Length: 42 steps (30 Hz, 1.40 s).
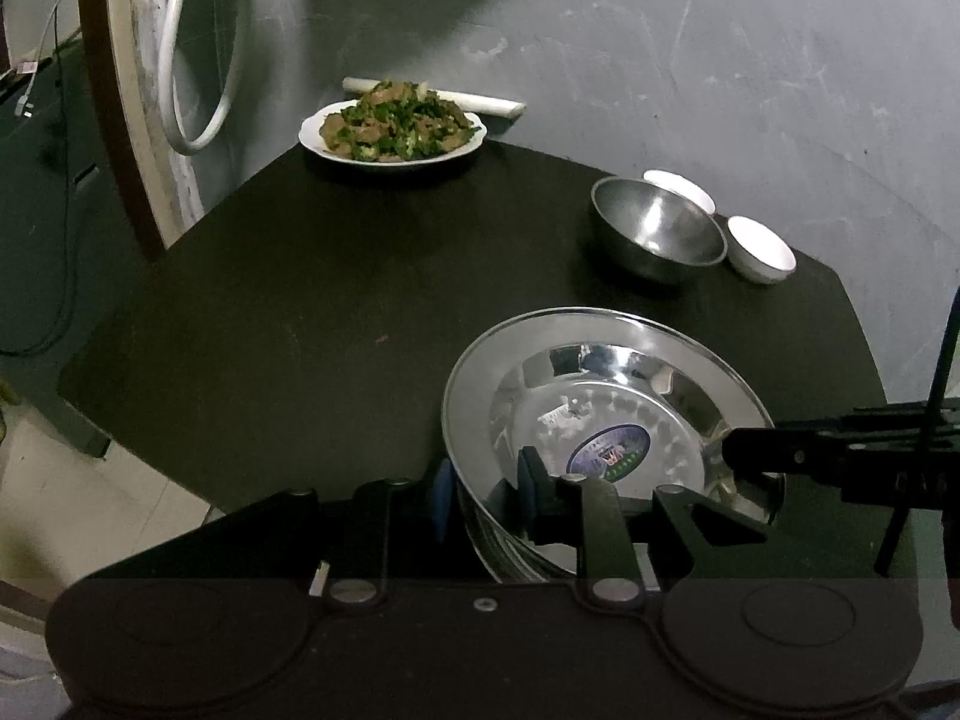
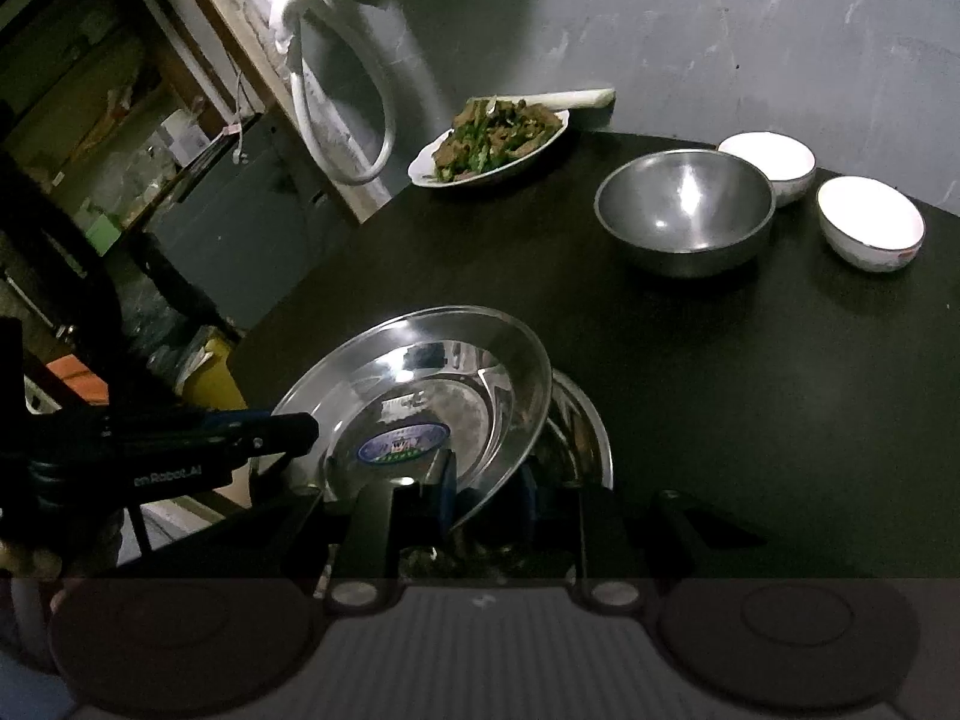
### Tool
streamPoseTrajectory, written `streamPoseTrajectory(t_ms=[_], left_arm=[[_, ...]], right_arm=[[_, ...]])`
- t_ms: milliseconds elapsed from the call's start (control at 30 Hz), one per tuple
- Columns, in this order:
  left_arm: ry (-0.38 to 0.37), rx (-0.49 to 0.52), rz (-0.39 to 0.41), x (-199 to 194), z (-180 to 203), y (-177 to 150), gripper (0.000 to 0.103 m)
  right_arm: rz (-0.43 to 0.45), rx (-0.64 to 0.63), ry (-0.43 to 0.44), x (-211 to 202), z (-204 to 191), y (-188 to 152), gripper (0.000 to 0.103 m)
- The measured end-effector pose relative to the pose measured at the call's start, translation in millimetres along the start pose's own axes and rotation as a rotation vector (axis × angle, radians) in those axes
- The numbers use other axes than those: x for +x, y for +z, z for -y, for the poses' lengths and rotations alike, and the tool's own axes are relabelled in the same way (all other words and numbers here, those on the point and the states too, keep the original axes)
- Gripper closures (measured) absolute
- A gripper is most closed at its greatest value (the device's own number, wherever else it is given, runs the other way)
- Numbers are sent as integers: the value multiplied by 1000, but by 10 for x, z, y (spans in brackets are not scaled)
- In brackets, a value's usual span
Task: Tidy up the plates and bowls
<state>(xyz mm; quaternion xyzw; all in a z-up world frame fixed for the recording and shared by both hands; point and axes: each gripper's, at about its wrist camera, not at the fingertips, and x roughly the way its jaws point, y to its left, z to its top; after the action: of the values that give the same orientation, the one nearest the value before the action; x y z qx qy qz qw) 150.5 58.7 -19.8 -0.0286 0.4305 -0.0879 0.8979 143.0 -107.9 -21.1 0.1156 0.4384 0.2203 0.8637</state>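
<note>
Nearest, the left hand-held gripper [image 1: 483, 501] and the right hand-held gripper [image 2: 485, 495] each pinch opposite rims of the steel plate [image 2: 420, 384], which hangs tilted over another steel dish [image 2: 579, 426] on the counter [image 2: 720, 420]. To nest it cleanly, I would level it, centre it, and let go with both together. Farther off stand the steel bowl [image 2: 684, 210], two white bowls [image 2: 870, 222] and a plate of food [image 2: 489, 141].

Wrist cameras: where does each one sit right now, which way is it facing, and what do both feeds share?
Left wrist: sits on the left gripper, facing across the dark table; its fingers straddle the steel plate rim; the right gripper enters from the right.
Right wrist: sits on the right gripper, facing the same way; clamps the plate's near rim; the left gripper enters from the left.
Shared: food plate, steel bowl, two white bowls.
</note>
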Motion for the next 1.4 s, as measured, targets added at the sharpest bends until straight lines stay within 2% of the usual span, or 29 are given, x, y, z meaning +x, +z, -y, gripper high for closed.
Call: streamPoseTrajectory(t_ms=[567,1400], left_arm=[[13,84,-51,129,140,-135,72],[8,161,-91,229,229,-117,68]], right_arm=[[-63,13,-13,41,80,-145,78],[-85,20,-49,41,45,-136,77]])
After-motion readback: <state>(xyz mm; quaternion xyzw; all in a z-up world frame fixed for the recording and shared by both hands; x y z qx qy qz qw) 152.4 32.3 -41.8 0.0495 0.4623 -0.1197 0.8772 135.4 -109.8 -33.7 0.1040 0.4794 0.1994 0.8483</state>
